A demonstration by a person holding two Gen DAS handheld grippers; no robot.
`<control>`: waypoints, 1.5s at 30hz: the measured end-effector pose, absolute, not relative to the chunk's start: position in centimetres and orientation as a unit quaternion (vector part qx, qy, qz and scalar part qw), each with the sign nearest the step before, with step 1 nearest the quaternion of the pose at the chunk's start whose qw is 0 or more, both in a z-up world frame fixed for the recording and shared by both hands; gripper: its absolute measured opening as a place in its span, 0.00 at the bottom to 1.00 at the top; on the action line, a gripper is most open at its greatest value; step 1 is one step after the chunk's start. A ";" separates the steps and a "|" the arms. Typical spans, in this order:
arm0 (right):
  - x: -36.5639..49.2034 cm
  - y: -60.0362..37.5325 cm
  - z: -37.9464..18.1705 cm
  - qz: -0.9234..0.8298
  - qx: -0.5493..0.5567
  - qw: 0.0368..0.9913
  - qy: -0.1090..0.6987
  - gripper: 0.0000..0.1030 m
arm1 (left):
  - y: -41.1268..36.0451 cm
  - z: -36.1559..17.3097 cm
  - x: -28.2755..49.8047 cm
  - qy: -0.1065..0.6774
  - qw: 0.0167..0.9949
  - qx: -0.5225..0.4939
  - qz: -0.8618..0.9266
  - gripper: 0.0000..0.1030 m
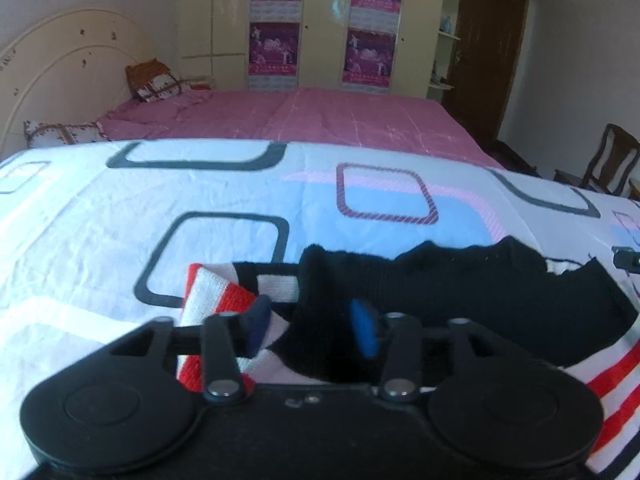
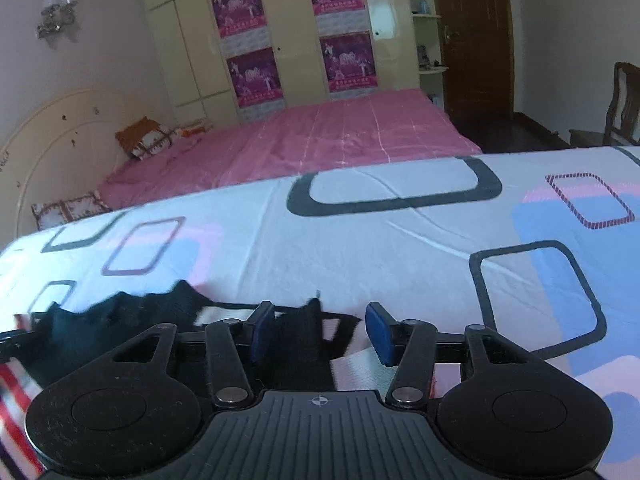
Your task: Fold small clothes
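A small knitted garment, black (image 1: pixel 460 292) with red, white and black stripes (image 1: pixel 208 300), lies on a patterned sheet (image 1: pixel 120 240). My left gripper (image 1: pixel 312 330) is open, its blue pads either side of the garment's black folded edge. In the right wrist view the same garment (image 2: pixel 120 324) lies low and left. My right gripper (image 2: pixel 320 332) is open, with a black strip of the garment (image 2: pixel 302 344) between its pads. The right gripper's tip shows at the far right edge of the left wrist view (image 1: pixel 626 258).
The sheet covers a raised flat surface. Behind it stands a bed with a pink cover (image 1: pixel 320 116), pillows (image 1: pixel 160 84) and a cream headboard (image 1: pixel 60 72). Cream wardrobes with purple posters (image 1: pixel 276 52), a dark door (image 1: pixel 492 40) and a wooden chair (image 1: pixel 608 164) line the back.
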State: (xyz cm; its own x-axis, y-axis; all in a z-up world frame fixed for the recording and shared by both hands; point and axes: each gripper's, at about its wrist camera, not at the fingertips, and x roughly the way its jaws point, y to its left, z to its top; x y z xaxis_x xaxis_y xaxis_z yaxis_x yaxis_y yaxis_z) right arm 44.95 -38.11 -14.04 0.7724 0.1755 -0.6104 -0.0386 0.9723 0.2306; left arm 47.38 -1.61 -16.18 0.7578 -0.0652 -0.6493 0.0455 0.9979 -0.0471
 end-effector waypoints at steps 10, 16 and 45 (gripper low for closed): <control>42.8 -31.2 -13.0 0.124 0.047 0.932 0.338 0.49 | -6.1 -13.3 44.6 0.347 0.934 -0.002 -0.087 0.47; 42.1 -27.9 -14.8 0.147 0.028 0.924 0.352 0.49 | -8.4 -15.7 44.5 0.368 0.925 0.006 -0.098 0.47; 34.7 -26.5 -17.0 0.131 -0.047 0.923 0.358 0.50 | -5.6 -17.2 36.3 0.360 0.928 0.039 -0.089 0.50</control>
State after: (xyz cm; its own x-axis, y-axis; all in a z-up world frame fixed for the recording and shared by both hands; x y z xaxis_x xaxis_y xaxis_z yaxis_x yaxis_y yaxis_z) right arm 34.72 -26.47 -16.99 0.7091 0.2087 -0.6736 -0.2758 0.9612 0.0074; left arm 36.32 -5.64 -17.20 0.7254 -0.1370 -0.6746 0.1937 0.9810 0.0090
